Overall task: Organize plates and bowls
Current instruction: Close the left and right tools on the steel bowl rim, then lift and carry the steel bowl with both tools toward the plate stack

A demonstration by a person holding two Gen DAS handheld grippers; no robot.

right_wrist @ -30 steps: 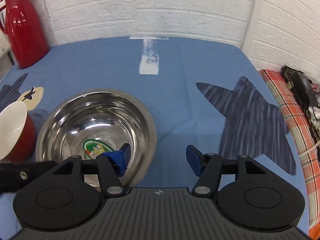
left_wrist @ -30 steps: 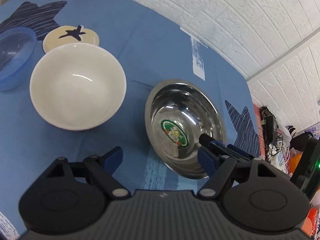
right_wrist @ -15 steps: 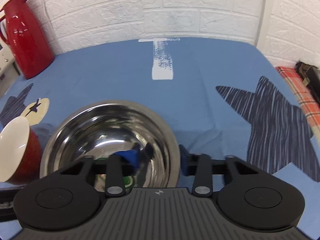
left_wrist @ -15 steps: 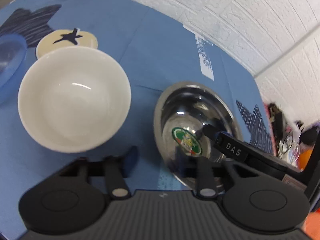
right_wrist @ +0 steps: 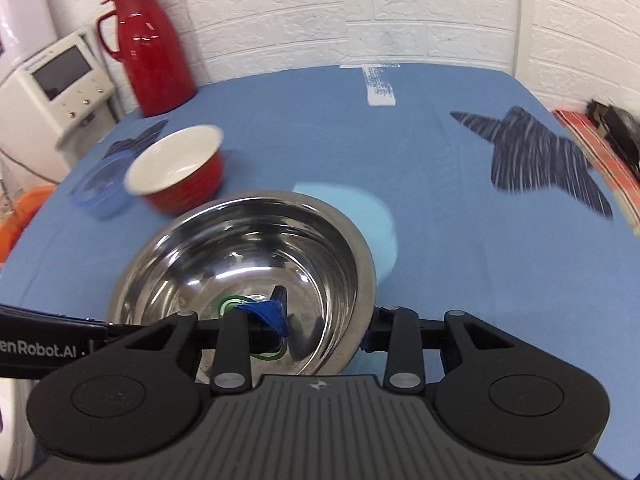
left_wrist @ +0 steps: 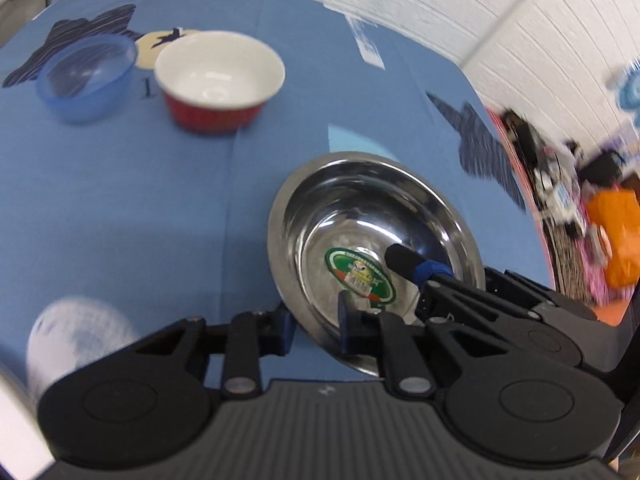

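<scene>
Both grippers have closed onto the steel bowl (left_wrist: pixel 376 256) since a second ago, and the view has pulled back so that more of the blue tablecloth (left_wrist: pixel 160 208) shows. Farthest left of the steel bowl stands the translucent blue bowl (left_wrist: pixel 86 76); just beside that, nearer the steel bowl but well apart from it, is the red bowl with a white inside (left_wrist: pixel 220 80). The left gripper (left_wrist: pixel 314 320) straddles the steel bowl's near-left rim, one pad outside the wall and one inside, apparently clamped on it. The right gripper (right_wrist: pixel 324 330) pinches the near-right rim the same way, its left pad down inside by the green sticker (left_wrist: pixel 360 276). So the steel bowl lies straight ahead of both pairs of fingers, held at two points on its near edge, neither hand nearer. Judging by the pale blue disc (right_wrist: pixel 360 216) showing behind it, the bowl seems lifted or sliding; stacking it with the other bowls would mean carrying it leftward.
</scene>
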